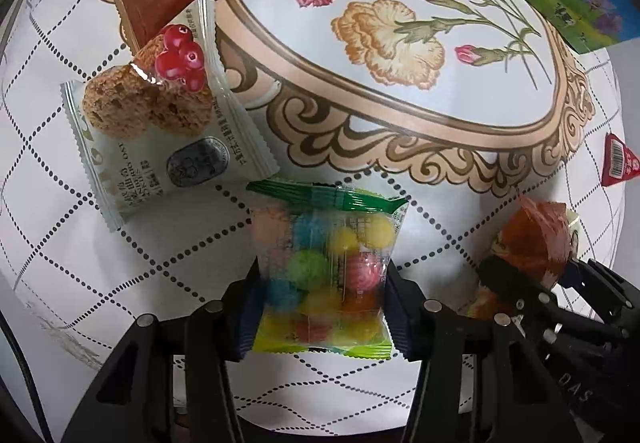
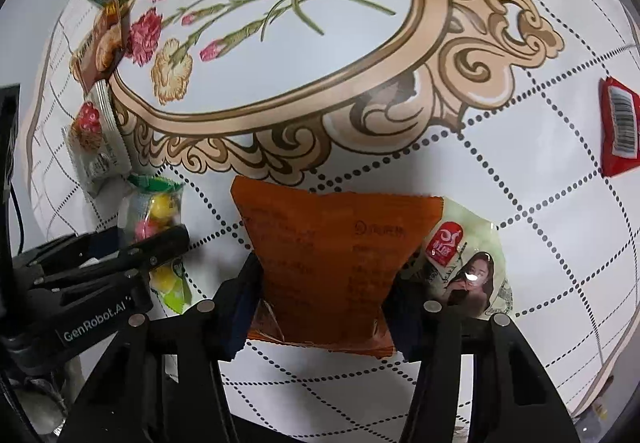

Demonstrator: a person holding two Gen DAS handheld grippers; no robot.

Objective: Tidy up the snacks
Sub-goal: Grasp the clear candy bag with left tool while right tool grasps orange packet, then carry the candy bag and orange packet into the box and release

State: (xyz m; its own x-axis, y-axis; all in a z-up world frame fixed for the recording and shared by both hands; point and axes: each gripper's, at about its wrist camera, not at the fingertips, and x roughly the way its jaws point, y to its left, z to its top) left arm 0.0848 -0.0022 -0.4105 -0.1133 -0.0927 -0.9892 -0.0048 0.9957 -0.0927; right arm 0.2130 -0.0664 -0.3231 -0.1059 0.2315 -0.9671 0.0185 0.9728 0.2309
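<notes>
**Both tools grip snack packets over the flowered worktop**

The left tool (image 1: 322, 307) is clamped on a clear packet of coloured candy balls (image 1: 324, 275), just below an oat-cookie packet (image 1: 160, 131) lying on the worktop (image 1: 120, 251). Just beside it, the right tool (image 2: 320, 303) is clamped on an orange snack packet (image 2: 328, 263). A red packet (image 2: 620, 127) lies well apart, near the right edge.

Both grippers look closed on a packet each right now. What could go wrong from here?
1. The left gripper pinches the thin candy bag by its sides; it could slip or crumple.
2. The right gripper works right beside the left, so they may collide.
3. The orange packet overlaps a pale green packet, which might drag along.
</notes>
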